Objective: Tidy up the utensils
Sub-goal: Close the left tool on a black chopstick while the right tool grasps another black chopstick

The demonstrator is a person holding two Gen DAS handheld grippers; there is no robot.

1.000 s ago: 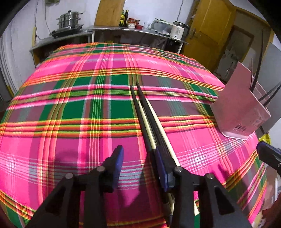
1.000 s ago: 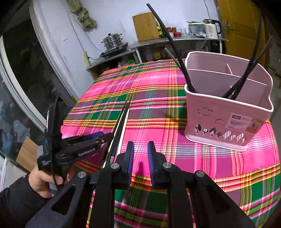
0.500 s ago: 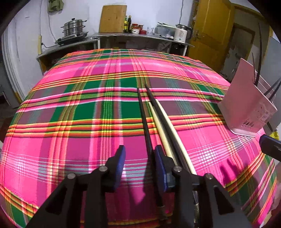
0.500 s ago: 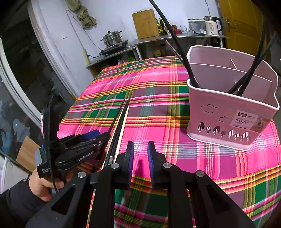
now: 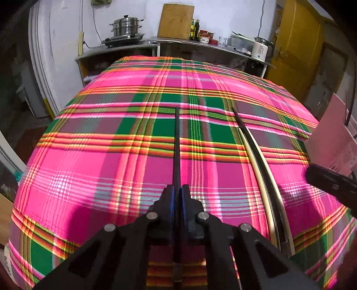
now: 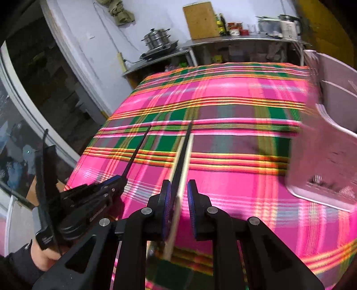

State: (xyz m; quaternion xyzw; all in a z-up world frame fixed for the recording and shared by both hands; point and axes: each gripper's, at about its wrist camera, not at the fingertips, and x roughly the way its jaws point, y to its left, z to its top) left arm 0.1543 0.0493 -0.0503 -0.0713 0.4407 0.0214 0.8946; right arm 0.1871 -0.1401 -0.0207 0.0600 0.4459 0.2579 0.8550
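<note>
The left gripper [image 5: 176, 193] was clenched on one black chopstick [image 5: 177, 142], which ran straight ahead over the plaid tabletop [image 5: 89, 169]. The right gripper [image 6: 179, 189] was closing, unclenched, around the remaining chopsticks [image 6: 183, 154], beside the pink basket [image 6: 330, 160].

Woven plaid tablecloth in pink, green and orange [image 5: 93, 169]: matt cloth, fine weave. Slim black chopstick [image 5: 177, 142]: smooth, dull sheen. Pale cream chopstick [image 5: 256, 169], near right: smooth, looks wooden or bamboo. Pink utensil basket [image 6: 330, 156], right: smooth moulded plastic. Far counter: polished steel stacked steamer pot [image 5: 126, 26]; bare matt wooden chopping board [image 5: 176, 21].
</note>
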